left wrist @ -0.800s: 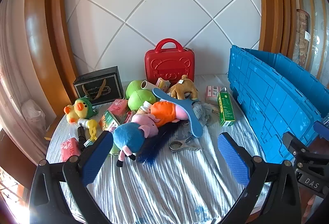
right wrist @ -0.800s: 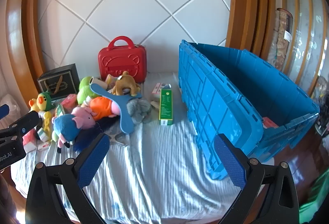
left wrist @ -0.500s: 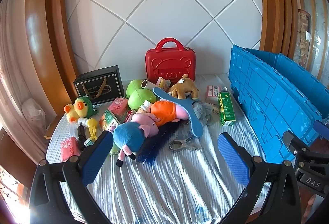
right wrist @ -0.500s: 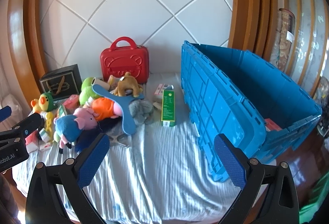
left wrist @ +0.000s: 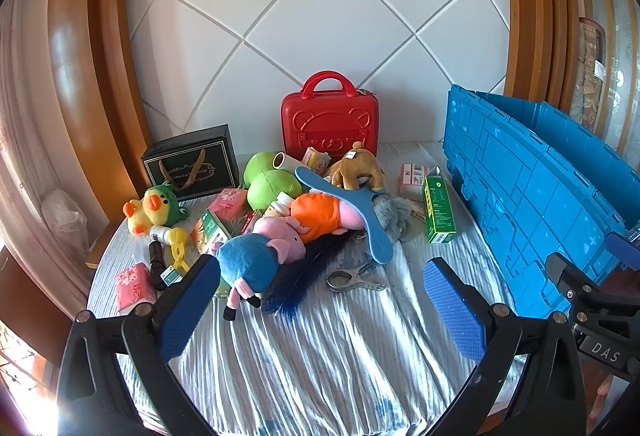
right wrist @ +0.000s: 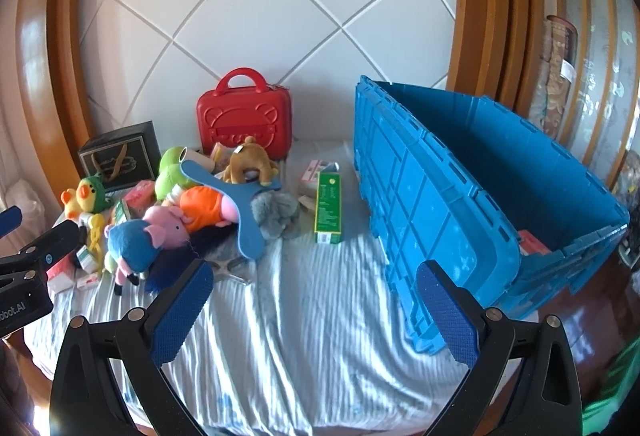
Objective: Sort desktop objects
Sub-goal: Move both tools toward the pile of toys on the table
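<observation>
a heap of toys hides much of itself at 10 o'clock on the striped cloth: a dark blue feathery item lies half under the blue-bodied pig plush, and the orange-dressed pig plush is crossed by a blue boomerang-shaped piece. small boxes beneath the pile are too covered to read. the blue crate, at 2 o'clock from the right wrist view, runs off toward the frame's edge; inside, only a red-and-white packet shows in its near corner, the rest of the floor hidden by the wall. a green carton lies just beside the crate. a red case stands at 12 o'clock, closed, its contents unseen, with a black gift bag at 11 o'clock. a metal clip lies near the pile's front. the left gripper and right gripper both hover spread wide, grasping nothing.
</observation>
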A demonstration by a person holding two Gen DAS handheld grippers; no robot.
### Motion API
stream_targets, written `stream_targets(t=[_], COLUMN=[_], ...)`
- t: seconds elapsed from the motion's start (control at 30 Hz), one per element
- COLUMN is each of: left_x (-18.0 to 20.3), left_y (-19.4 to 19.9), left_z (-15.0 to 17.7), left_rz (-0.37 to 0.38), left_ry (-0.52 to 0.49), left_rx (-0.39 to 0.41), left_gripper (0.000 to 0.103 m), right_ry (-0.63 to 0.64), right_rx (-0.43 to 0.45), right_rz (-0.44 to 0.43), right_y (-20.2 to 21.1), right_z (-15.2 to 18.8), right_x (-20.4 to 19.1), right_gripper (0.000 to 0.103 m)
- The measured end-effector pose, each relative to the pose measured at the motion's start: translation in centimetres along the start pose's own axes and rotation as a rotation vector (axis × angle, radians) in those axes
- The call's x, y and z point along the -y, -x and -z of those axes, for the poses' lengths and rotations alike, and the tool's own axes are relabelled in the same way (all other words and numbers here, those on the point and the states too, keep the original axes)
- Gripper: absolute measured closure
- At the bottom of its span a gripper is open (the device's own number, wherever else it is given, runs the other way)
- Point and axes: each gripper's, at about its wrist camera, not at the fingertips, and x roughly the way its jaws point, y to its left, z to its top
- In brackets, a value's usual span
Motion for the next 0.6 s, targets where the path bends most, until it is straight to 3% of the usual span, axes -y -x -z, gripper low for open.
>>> stream_targets(t=[0.4, 0.6], left_x=[0.5, -0.2], left_y=[-0.4, -2.1], left_z=[0.3, 0.9], left_rz=[-0.04, -0.056], left_ry=[0.028, 0.056], left_rx=[-0.024, -0.051], left_gripper=[0.0, 0.0], right_ry=[0.029, 0.048], right_rx=[-0.015, -0.042], right_rz=[-0.038, -0.108], right_y=[-1.0, -2.8], right_z=[-0.3, -0.4], right_x=[0.5, 0.7], right_gripper=[0.0, 0.0])
